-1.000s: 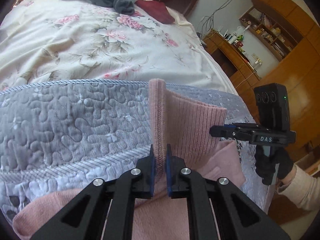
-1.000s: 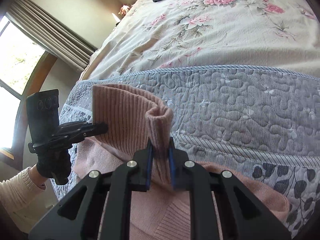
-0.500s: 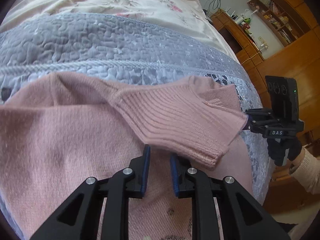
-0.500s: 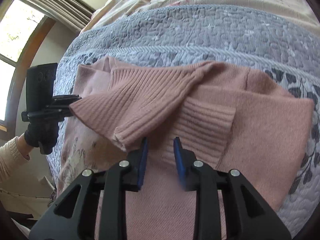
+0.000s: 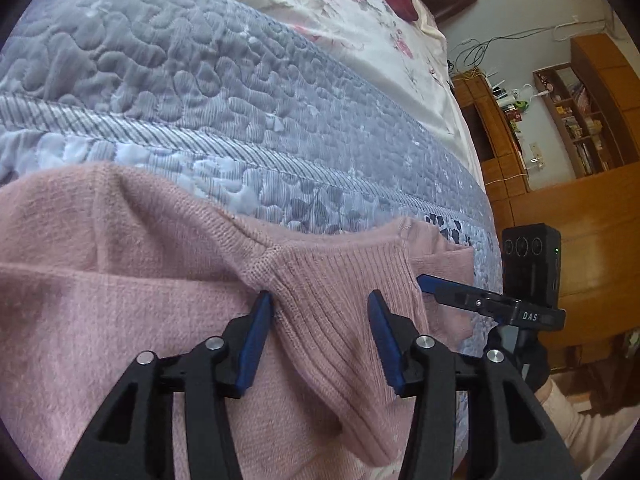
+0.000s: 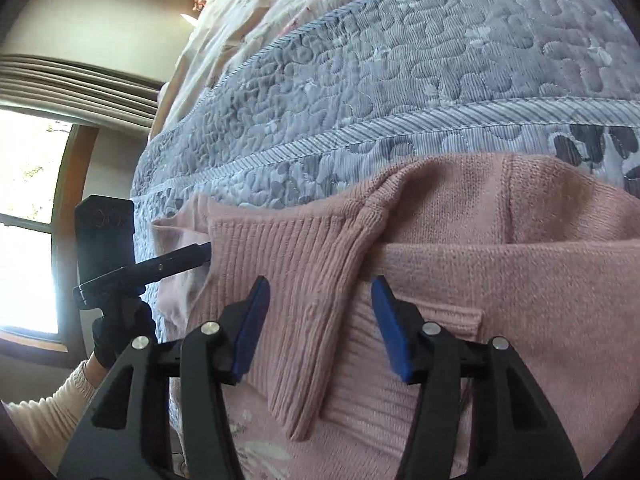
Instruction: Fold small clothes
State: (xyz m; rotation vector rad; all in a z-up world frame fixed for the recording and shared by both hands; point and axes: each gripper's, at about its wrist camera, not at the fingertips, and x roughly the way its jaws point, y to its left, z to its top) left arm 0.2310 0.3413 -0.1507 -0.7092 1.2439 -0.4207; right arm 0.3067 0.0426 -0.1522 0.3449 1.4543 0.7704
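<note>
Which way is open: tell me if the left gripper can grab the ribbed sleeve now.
Probably yes: the left gripper is open with the ribbed sleeve lying between its fingers, nothing covering it. The right gripper is open too.

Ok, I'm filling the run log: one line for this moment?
left gripper: open | right gripper: open | pink sweater: sleeve folded across, on quilt

Right gripper (image 6: pixel 320 320) spread wide — pink sweater (image 6: pixel 500 280) beneath; quilt (image 6: pixel 400 80) beyond.

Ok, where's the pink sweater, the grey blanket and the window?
Pink sweater (image 5: pixel 120 280): left wrist view, on its flat body.
Grey blanket (image 6: pixel 400 80): right wrist view, on its quilted middle.
Window (image 6: pixel 24 200): right wrist view, on the bright glass.
</note>
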